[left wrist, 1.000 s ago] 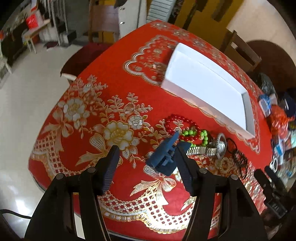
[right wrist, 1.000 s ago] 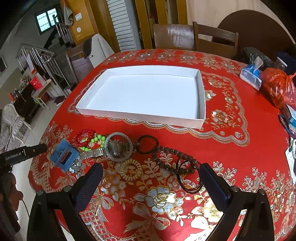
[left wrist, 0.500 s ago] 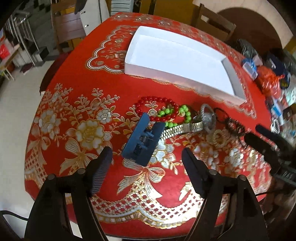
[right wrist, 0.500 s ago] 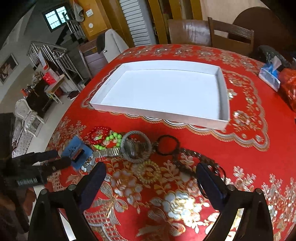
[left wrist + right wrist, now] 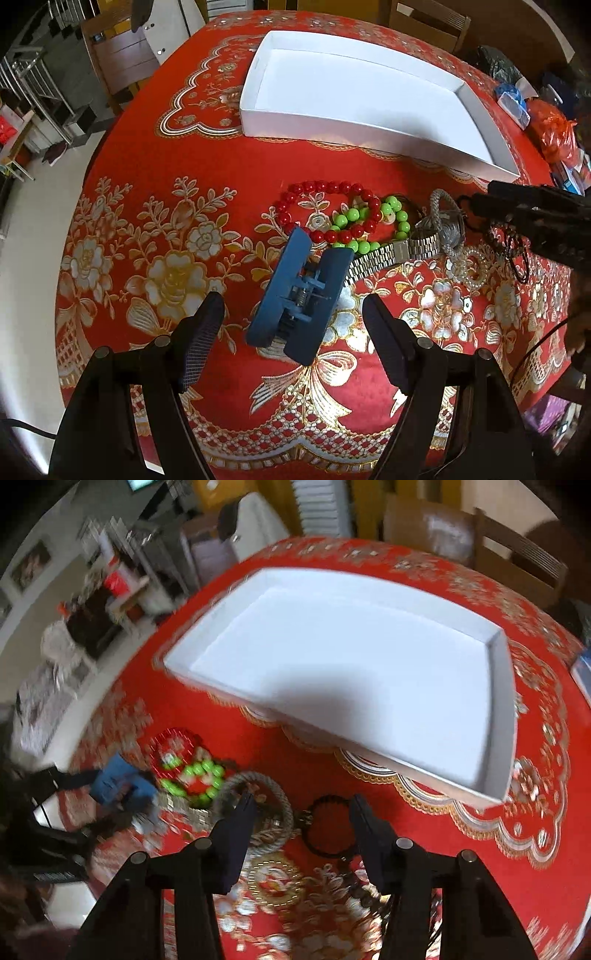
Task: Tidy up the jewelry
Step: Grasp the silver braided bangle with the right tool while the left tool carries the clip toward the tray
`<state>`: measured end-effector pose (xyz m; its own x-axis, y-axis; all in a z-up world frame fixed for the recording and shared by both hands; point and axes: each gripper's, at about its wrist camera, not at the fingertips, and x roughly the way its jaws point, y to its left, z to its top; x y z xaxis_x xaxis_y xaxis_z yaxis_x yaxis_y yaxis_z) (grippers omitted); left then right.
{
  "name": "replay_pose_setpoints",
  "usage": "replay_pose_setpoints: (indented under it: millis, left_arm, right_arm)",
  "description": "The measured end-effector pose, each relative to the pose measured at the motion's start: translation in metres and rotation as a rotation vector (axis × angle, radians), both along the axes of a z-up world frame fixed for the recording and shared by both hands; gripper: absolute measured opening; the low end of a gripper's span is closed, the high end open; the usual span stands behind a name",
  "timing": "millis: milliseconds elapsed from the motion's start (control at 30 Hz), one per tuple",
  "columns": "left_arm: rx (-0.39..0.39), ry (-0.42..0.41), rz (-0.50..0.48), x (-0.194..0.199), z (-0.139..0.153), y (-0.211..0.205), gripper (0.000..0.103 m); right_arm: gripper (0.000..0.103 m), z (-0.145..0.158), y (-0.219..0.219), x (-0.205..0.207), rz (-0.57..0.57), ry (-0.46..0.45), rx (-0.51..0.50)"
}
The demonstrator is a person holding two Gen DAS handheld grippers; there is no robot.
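A blue hair claw clip (image 5: 301,297) lies on the red tablecloth between the open fingers of my left gripper (image 5: 293,310), untouched by them. Beyond it lie a red bead bracelet (image 5: 325,206), a green bead bracelet (image 5: 369,225), a metal watch (image 5: 399,251) and a grey braided ring (image 5: 445,221). The empty white tray (image 5: 369,129) stands farther back. My right gripper (image 5: 301,808) is open and empty, low over the grey braided ring (image 5: 258,805) and a black hair tie (image 5: 327,827). The clip (image 5: 118,782) is blurred in the right wrist view.
A gold coil tie (image 5: 275,882) and dark beads (image 5: 354,890) lie near the right gripper. Tissue pack and orange bag (image 5: 554,133) sit at the table's right side. Wooden chairs (image 5: 517,561) stand behind the table. The table's front edge (image 5: 258,454) is close.
My left gripper has come closer to the blue clip, which now lies between its fingers. My right gripper has moved forward and down toward the grey ring and black tie; its view is blurred.
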<state>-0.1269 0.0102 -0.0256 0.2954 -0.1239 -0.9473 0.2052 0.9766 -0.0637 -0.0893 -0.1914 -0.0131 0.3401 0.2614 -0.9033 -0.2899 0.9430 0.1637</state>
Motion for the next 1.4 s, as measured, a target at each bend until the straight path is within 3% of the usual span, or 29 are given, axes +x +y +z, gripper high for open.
replay_pose_setpoints:
  millis: [300, 467, 533, 567, 600, 633, 833, 967, 1400]
  left_arm:
    - [-0.046, 0.038, 0.006, 0.012, -0.005, 0.007, 0.077]
    - [-0.059, 0.04, -0.01, 0.014, -0.002, 0.006, 0.063]
    - [-0.061, 0.043, -0.01, 0.014, -0.002, 0.005, 0.056]
    - [-0.062, 0.05, -0.011, 0.014, -0.003, 0.005, 0.047]
    - [-0.063, 0.055, -0.01, 0.013, -0.004, 0.006, 0.041]
    - [-0.068, 0.058, -0.009, 0.011, -0.004, 0.007, 0.037]
    - [-0.126, 0.027, 0.018, 0.002, 0.008, 0.017, 0.033]
    - [-0.138, -0.004, 0.02, 0.001, 0.028, 0.019, 0.033]
    - [-0.118, -0.119, -0.029, 0.036, 0.073, -0.014, 0.033]
  right_arm:
    - [0.044, -0.013, 0.027, 0.017, 0.148, 0.028, -0.057]
    - [0.043, -0.018, 0.045, 0.012, 0.266, 0.047, -0.108]
    - [0.028, -0.021, 0.049, 0.011, 0.27, 0.05, -0.11]
    - [0.02, -0.025, 0.051, 0.01, 0.27, 0.062, -0.094]
    - [0.008, -0.024, 0.052, 0.007, 0.266, 0.037, -0.103]
    - [0.006, -0.024, 0.053, 0.006, 0.264, 0.034, -0.11]
    - [0.006, 0.004, 0.028, -0.001, 0.143, -0.006, 0.051]
    - [0.006, 0.029, 0.012, -0.01, 0.09, -0.042, 0.097]
    - [0.006, 0.063, -0.035, -0.004, -0.082, -0.11, 0.115]
